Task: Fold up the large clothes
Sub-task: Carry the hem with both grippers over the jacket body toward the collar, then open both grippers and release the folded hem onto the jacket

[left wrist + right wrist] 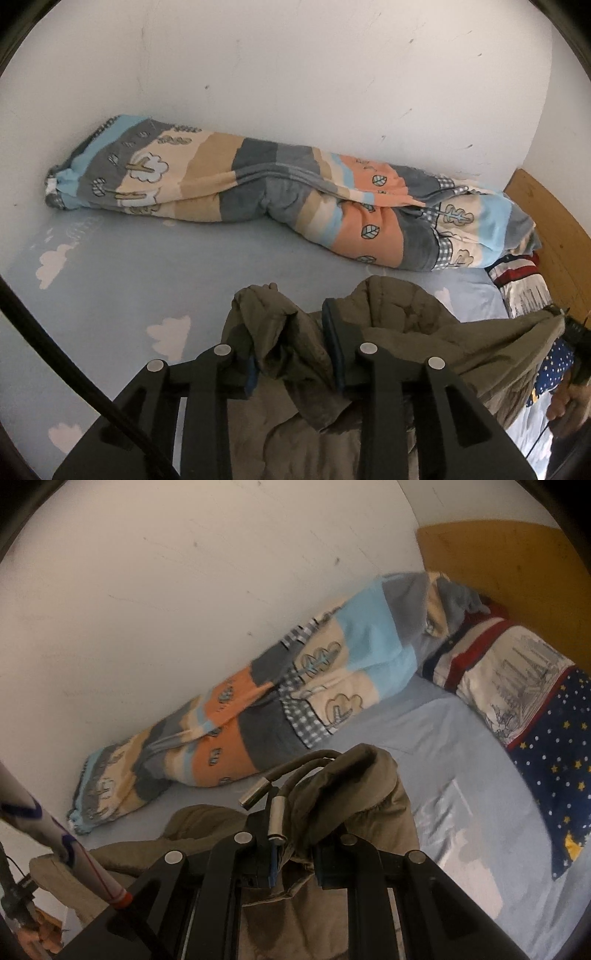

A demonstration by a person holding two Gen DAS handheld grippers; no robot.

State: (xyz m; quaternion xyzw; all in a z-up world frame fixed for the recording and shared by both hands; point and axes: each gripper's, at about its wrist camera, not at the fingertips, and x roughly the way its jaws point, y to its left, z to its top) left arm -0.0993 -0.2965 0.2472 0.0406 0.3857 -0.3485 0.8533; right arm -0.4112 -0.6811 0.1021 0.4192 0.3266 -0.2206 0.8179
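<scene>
The olive-green padded jacket [399,332] hangs bunched between the two pairs of fingers, lifted over the near part of the bed. In the left wrist view a thick fold of it sits between the fingers of the left gripper [291,345]; the blue-edged pads stand somewhat apart with cloth filling the gap, and whether they press on it cannot be told. In the right wrist view the right gripper [295,853] has its fingers drawn close together and clamped on a rolled edge of the jacket [369,797], likely the hood or collar, from which two grey drawcords with metal tips [277,816] dangle. The fabric is matte, quilted and heavily crumpled, drooping in soft folds below both grips.

Under it lies the pale blue bed sheet [129,295] printed with white clouds. Farther off, against the white wall [295,74], a rolled quilt [258,192] in blue, grey, beige and orange stripes runs along the bed. To the right a pillow [517,686] with red stripes and a starry navy panel rests by the wooden headboard [498,550].
</scene>
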